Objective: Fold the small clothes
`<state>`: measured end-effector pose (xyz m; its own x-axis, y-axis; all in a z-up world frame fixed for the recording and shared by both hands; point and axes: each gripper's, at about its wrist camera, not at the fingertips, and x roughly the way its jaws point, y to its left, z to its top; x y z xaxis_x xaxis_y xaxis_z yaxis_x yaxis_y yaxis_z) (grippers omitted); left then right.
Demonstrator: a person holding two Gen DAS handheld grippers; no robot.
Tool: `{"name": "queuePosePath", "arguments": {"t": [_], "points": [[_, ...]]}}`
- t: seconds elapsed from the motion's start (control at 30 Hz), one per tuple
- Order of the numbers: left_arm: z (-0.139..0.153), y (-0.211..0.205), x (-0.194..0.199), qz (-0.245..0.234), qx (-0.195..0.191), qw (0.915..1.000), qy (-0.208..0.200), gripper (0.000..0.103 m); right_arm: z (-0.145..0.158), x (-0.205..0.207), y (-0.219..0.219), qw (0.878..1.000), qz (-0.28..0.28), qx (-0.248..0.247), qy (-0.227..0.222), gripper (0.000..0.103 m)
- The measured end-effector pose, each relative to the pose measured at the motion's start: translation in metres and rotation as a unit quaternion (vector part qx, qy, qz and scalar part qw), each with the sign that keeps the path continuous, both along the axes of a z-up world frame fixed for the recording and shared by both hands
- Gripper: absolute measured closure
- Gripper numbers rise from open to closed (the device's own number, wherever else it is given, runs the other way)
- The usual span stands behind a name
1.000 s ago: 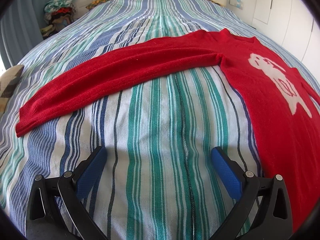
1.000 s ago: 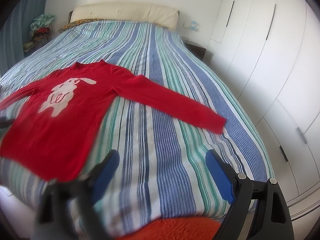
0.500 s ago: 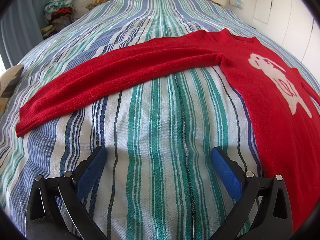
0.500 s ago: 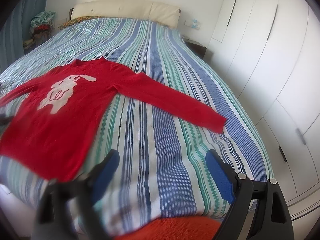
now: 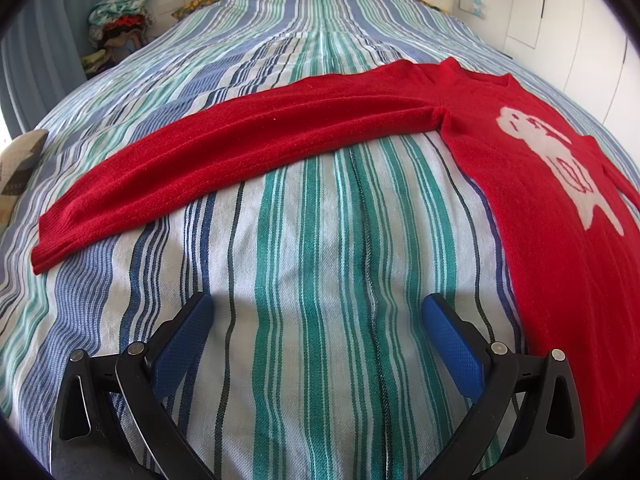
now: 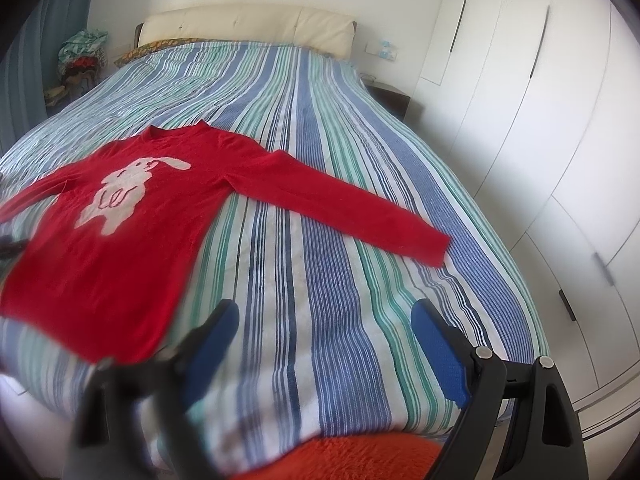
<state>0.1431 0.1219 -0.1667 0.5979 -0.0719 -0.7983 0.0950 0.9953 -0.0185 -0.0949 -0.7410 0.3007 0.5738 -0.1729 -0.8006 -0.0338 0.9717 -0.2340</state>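
Red sweater (image 6: 120, 248) lay flat, face up, on striped bed (image 6: 328, 280), both sleeves spread wide, hem near bed's front edge. Left sleeve cuff (image 5: 52, 246) close to bed's side.

Left gripper (image 5: 316, 320) and right gripper (image 6: 324, 320) hovered above bare cover, fingers spread, holding nothing.

Risks, as judged:
- fingers pinching bedcover along with knit
- sleeve dragged, body skewing
- hem sliding off edge

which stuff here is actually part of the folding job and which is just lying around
Part of the job:
- red sweater, spread flat, sleeves out
- left gripper, open, empty
- right gripper, open, empty
- striped bedspread, the work surface

Just lying about:
- heap of clothes beside the bed
- patterned pillow
- wardrobe
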Motion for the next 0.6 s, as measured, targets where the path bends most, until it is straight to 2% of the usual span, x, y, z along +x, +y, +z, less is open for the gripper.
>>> {"name": "queuePosePath", "arguments": {"t": [0.6], "points": [[0.0000,0.0002,-0.0002,0.000,0.000,1.0000,0.000,0.000,-0.0027,0.0030,-0.0001,1.000,0.001,-0.003,0.004,0.016]]}}
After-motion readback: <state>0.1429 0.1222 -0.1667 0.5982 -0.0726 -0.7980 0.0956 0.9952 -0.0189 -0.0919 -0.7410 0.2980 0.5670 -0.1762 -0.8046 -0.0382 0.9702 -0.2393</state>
